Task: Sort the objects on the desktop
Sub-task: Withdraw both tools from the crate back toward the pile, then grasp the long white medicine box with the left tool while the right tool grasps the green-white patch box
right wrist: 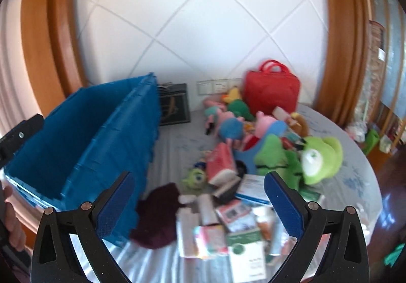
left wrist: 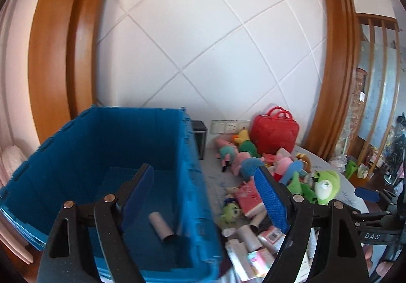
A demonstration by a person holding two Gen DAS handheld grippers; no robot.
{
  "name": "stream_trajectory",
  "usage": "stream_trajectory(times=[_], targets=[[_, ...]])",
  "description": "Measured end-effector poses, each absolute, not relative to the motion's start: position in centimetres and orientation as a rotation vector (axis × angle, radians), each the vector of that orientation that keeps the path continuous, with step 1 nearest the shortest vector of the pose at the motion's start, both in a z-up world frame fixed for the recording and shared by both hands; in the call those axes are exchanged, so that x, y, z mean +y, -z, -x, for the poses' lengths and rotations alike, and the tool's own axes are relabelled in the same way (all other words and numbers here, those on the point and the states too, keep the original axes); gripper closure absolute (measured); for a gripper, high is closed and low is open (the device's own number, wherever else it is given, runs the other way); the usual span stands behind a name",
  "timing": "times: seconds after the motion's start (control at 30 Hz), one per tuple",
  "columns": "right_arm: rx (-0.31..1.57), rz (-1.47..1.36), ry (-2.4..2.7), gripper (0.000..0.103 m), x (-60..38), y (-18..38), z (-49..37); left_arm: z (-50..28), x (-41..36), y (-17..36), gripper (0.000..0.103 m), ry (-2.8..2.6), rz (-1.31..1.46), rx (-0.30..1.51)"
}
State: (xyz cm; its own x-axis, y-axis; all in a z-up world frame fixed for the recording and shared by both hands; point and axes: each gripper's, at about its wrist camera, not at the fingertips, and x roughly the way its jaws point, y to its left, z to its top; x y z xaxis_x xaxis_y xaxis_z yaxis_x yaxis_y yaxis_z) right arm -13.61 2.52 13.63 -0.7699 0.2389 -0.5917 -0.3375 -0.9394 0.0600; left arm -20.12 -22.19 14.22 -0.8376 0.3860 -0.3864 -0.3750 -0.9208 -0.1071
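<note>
Nearest the right wrist camera, the right gripper [right wrist: 198,196] stood spread as wide as it goes, nothing between its blue pads, poised above a jumble of small cardboard boxes and packets [right wrist: 223,234] on the pale cloth-covered table [right wrist: 355,181]; it looked ready to take the next piece from that heap. A dark maroon cloth [right wrist: 157,217] lay crumpled just beside the boxes, against the foot of the big blue plastic crate [right wrist: 83,141]. The left gripper [left wrist: 203,196] was likewise parted and empty, its left pad over the crate's interior and its right pad over the table clutter, straddling the crate wall. Inside the crate [left wrist: 83,156] lay a single grey cardboard tube [left wrist: 162,228] on the floor, probably the start of the sorted lot, since similar tubes remained in the pile outside. A little farther back sat a small green one-eyed monster toy [right wrist: 195,177] and a red-and-white packet [right wrist: 220,163], then a large lime-green frog plush [right wrist: 317,158] to the right. Beyond these, pink pig-shaped soft toys [right wrist: 223,115] were bunched together, seemingly grouped by kind. At the far edge, a red zip bag with handles [right wrist: 271,87] stood upright against the white diamond-scored wall [right wrist: 203,16], near a dark framed box [right wrist: 175,105] and the wall sockets [right wrist: 215,86].
</note>
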Motion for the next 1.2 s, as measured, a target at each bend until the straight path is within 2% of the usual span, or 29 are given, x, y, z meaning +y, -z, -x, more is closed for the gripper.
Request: stream_trajectory(times=[0.27, 0.47, 0.7, 0.93, 1.03, 1.1, 1.2], targets=[[0.254, 0.987, -2.566, 0.000, 14.1, -8.4, 9.0, 18.6, -12.1, -11.2, 0.021, -2.651, 0.648, -0.009], [0.286, 1.094, -2.495, 0.000, 21.5, -4.2, 7.1, 18.3, -6.6, -5.8, 0.021, -2.655, 0.824, 0.011], [0.388, 1.275, -2.424, 0.000, 27.3, 2.5, 6.7, 19.0, -4.1, 2.4, 0.021, -2.687, 1.105, 0.092], [0.451, 1.404, -2.362, 0.000, 28.2, 7.0, 6.0, 20.1, -5.4, 10.3, 0.021, -2.665, 1.331, 0.164], [0.487, 1.409, -2.363, 0.000, 27.3, 7.8, 5.6, 20.8, -6.3, 13.4, 0.021, -2.633, 1.387, 0.140], [0.505, 1.400, -2.400, 0.000, 25.9, 7.7, 5.4, 21.0, -6.8, 15.0, 0.025, -2.614, 1.408, 0.118], [0.465, 1.390, -2.477, 0.000, 23.4, 7.3, 5.5, 21.6, -7.1, 17.0, 0.026, -2.563, 1.456, 0.100]])
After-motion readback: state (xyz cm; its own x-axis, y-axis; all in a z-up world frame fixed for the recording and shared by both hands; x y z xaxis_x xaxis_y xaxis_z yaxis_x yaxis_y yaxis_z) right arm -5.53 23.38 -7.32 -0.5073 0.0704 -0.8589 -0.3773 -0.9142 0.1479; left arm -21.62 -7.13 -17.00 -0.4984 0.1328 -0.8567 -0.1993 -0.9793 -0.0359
